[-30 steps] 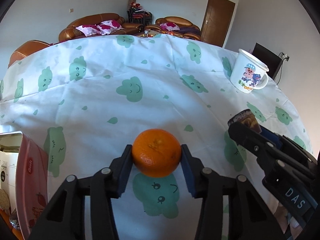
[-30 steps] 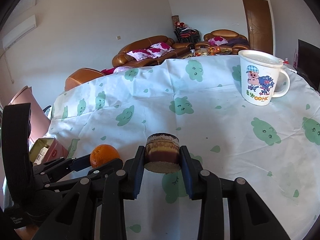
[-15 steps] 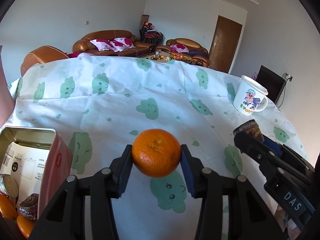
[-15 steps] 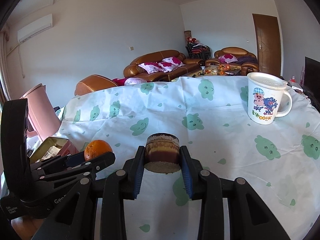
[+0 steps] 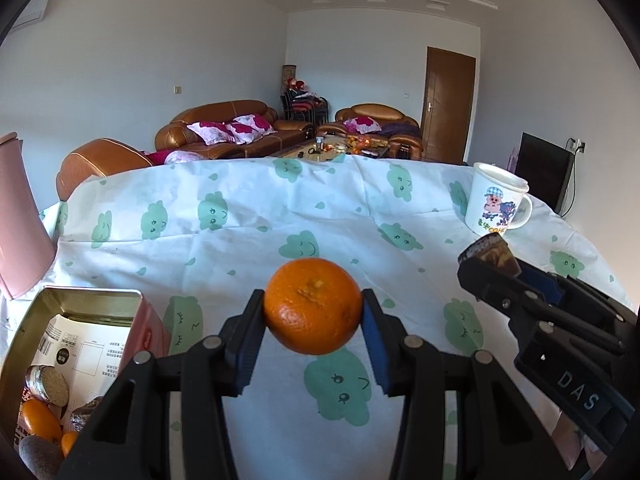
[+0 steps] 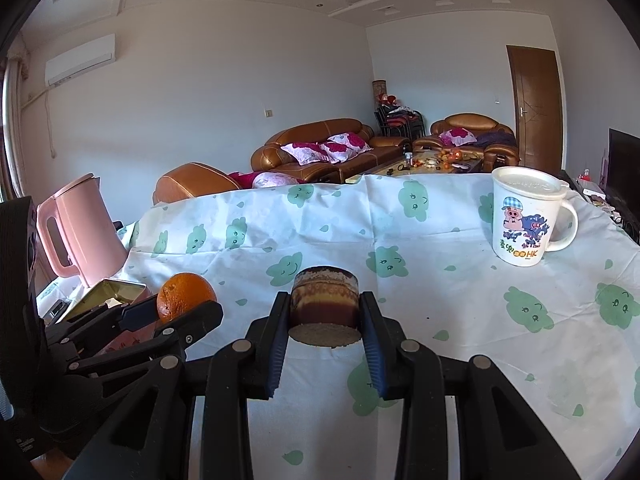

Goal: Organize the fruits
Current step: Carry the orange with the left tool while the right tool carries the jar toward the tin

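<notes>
At the lower left of the left wrist view sits an open tin (image 5: 132,304), pink-sided, already holding a paper sheet, a round cake (image 5: 47,385), two small orange fruits (image 5: 40,420) and a dark rounded item whose kind I cannot tell. So part of the sorting looks done. A pink kettle (image 6: 80,228) stands behind the tin, at the left of the right wrist view.

At the centre of the left wrist view, the left gripper (image 5: 314,320) is clamped on an orange (image 5: 314,306), held clear of the worktop (image 5: 280,208) and to the right of the tin, not yet over it.

Toward the right, the right gripper (image 6: 325,312) grasps a brown layered cake (image 6: 325,304) in mid-air, above the cloud-print cloth. A cartoon mug (image 6: 520,220) with a lid stands at the far right, well apart from both.

No loose fruit shows on the cloth. As I judge it, what is left is to set the orange and then the cake in the tin; that would near the end.
</notes>
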The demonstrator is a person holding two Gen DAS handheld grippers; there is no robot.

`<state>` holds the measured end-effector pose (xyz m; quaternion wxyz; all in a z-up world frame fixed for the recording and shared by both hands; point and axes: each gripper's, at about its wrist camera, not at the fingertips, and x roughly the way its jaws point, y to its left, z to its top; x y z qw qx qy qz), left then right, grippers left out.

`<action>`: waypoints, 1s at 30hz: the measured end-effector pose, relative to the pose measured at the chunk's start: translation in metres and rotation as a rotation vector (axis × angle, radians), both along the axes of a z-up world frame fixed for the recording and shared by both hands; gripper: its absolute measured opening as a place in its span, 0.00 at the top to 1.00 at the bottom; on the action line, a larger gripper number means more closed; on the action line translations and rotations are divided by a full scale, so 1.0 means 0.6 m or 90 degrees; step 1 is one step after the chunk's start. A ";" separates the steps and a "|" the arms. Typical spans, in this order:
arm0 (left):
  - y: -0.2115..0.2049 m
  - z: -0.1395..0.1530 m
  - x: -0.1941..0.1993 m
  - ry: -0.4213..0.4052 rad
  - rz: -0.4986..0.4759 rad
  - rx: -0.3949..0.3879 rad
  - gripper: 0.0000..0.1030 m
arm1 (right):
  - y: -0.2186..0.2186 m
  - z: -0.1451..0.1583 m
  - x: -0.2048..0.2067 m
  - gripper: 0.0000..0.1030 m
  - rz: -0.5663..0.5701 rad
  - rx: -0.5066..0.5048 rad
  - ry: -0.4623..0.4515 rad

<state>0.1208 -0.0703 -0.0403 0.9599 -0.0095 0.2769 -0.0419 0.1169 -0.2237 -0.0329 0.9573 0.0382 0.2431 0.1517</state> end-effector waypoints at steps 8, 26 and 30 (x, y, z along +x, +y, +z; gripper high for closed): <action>-0.001 0.007 -0.015 -0.029 0.005 0.007 0.54 | 0.003 0.011 -0.026 0.65 0.000 -0.008 -0.054; 0.013 0.014 -0.060 -0.050 0.015 0.007 0.54 | 0.026 0.018 -0.067 0.65 0.009 -0.050 -0.099; 0.018 0.012 -0.065 -0.043 0.013 0.002 0.54 | 0.030 0.017 -0.076 0.65 0.009 -0.060 -0.092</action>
